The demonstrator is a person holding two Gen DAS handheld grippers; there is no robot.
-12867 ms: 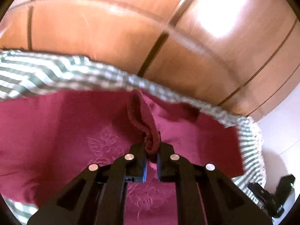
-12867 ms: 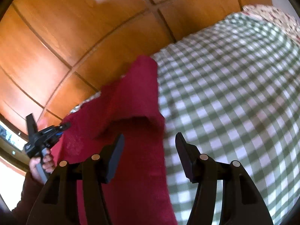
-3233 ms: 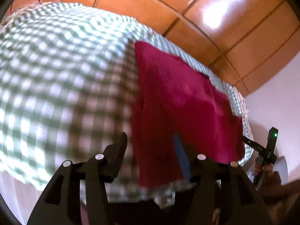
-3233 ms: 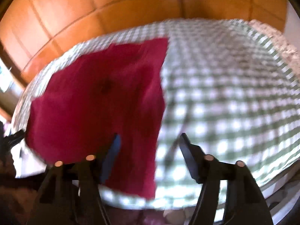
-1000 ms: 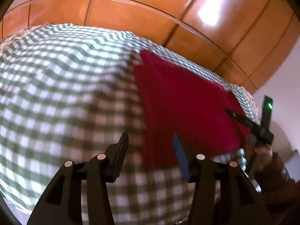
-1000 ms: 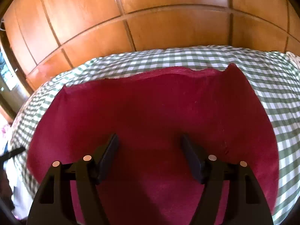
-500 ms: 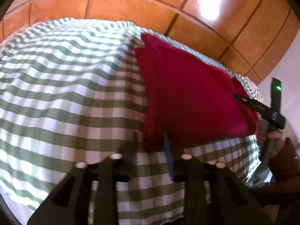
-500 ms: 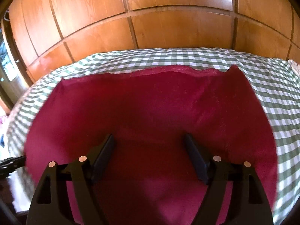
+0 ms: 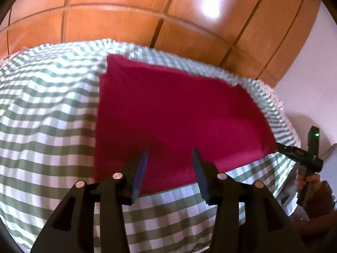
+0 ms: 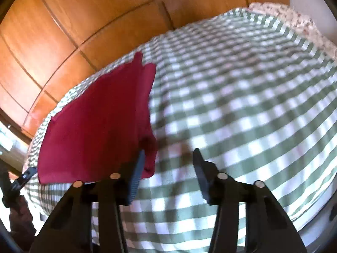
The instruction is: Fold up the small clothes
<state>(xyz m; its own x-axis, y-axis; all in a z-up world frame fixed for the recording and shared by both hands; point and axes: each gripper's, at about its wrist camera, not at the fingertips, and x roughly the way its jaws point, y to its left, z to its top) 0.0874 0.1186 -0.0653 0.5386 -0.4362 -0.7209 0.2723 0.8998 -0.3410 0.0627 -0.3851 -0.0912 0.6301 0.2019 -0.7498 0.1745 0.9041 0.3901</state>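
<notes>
A: What does the garment lie on?

B: A bed spread with a green-and-white checked cover point(image 9: 48, 126). Glossy orange-brown wooden panels point(image 9: 118, 23) stand behind its far edge, and a pale wall point(image 9: 311, 80) closes the right side in the left wrist view.

A: And the garment?

B: The folded dark red cloth point(image 9: 174, 113) lies flat near the right end of the cover, one corner doubled at its far left.

A: The tongs?

B: The left gripper point(image 9: 168, 162) hangs over the near edge of the cloth; its jaws have just been opening, stand moderately apart, and nothing is between them. The right gripper point(image 10: 167, 162) has just been closing to a similar gap, empty too, its left finger just beside the cloth's near right corner, over bare checks.

A: What does one view give alone?

B: The left wrist view shows the right gripper from outside, a green light on it, in a hand point(image 9: 307, 181). The right wrist view shows a floral-patterned fabric point(image 10: 294, 16) at the far right end.
</notes>
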